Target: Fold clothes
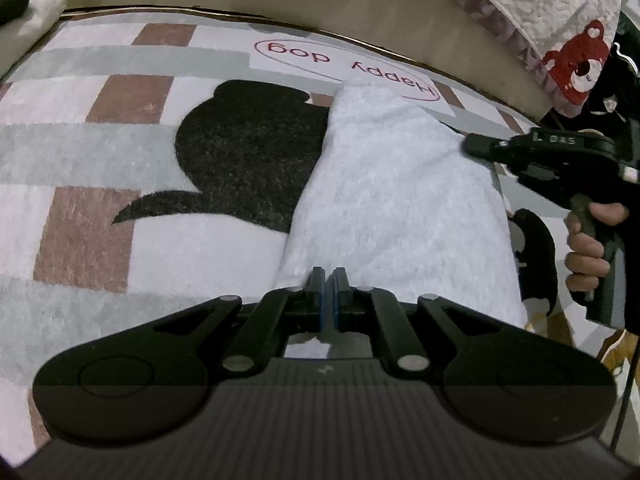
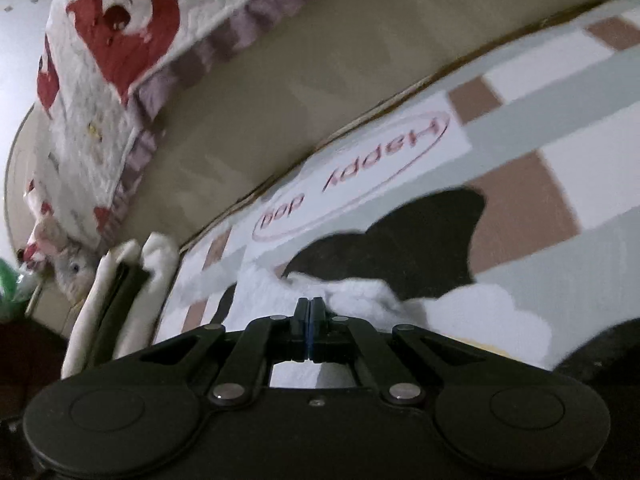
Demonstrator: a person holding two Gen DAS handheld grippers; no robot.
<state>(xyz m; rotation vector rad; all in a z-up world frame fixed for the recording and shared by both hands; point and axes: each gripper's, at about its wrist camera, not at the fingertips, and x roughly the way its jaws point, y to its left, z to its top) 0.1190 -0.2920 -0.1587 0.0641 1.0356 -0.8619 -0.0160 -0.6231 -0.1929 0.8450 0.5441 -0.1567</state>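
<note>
A white garment point(image 1: 384, 184) lies on a checked rug point(image 1: 100, 152) printed with a black dog shape point(image 1: 248, 160) and a "Happy dog" label point(image 1: 348, 66). The cloth runs as a long folded strip from just below that label, near the rug's far edge, down toward the near edge, and covers the right side of the dog shape.

The left gripper point(image 1: 329, 276) sits at the near end of the strip, its jaws clenched with a thin layer of the white fabric pinched between them.

The right gripper point(image 2: 307, 305) is clamped tight on a bunched fold of the same cloth at the strip's right edge; a hand point(image 1: 588, 248) grips its handle.

Beyond the rug's far edge stands a beige bed side point(image 2: 320, 80), with a quilted white cover bearing a red bear point(image 1: 580, 64) hanging over it.
</note>
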